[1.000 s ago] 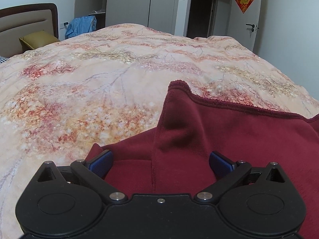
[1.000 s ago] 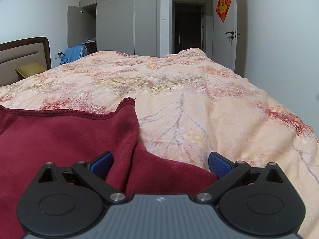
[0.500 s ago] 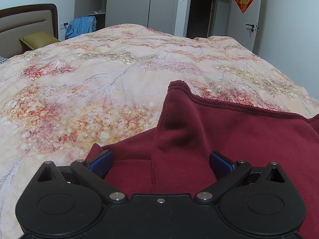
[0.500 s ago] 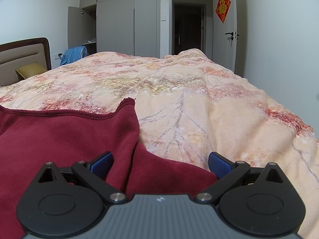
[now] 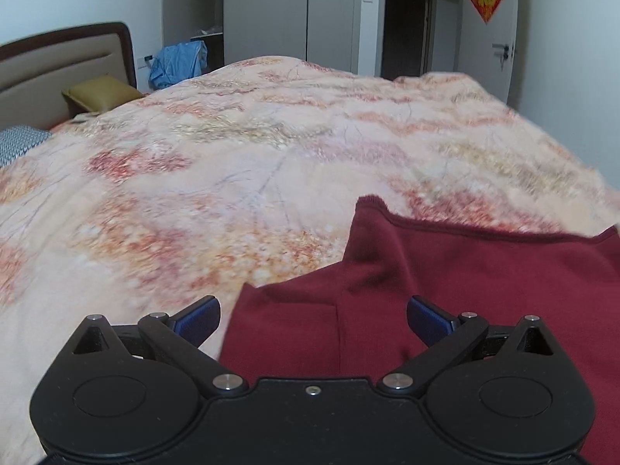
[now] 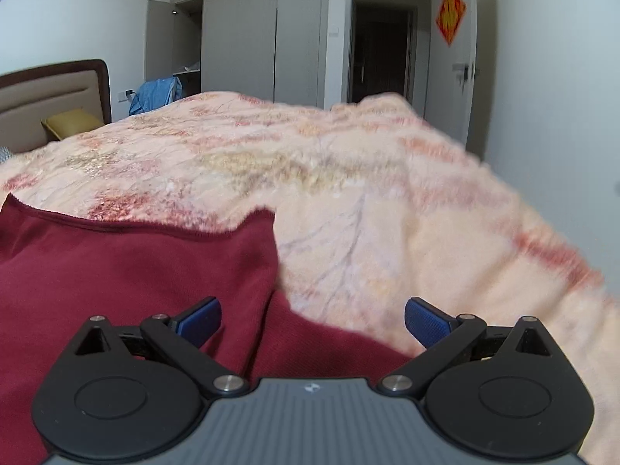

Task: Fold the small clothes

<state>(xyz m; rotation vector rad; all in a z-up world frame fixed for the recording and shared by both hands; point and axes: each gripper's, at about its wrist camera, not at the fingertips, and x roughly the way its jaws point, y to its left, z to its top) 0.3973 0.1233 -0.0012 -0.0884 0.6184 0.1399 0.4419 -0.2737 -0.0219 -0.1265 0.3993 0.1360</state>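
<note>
A dark red garment (image 5: 465, 271) lies spread on the floral bed cover (image 5: 232, 178). In the left wrist view its left part runs between my open left gripper (image 5: 314, 316); a folded flap of it lies under the jaws. In the right wrist view the same garment (image 6: 135, 263) fills the lower left, and its right edge lies between the blue pads of my open right gripper (image 6: 312, 316). Neither gripper holds cloth.
A headboard (image 5: 58, 66) and a yellow pillow (image 5: 100, 95) are at the far left. A blue garment (image 5: 178, 62) hangs near the grey wardrobe (image 5: 271, 11). A dark doorway (image 6: 381, 50) and a white door with a red ornament (image 6: 451, 15) are at the back right.
Both grippers have pulled back and up from the garment; more bed cover shows under them. The left gripper has shifted left, so its left pad is now over the bed cover. The views are blurred.
</note>
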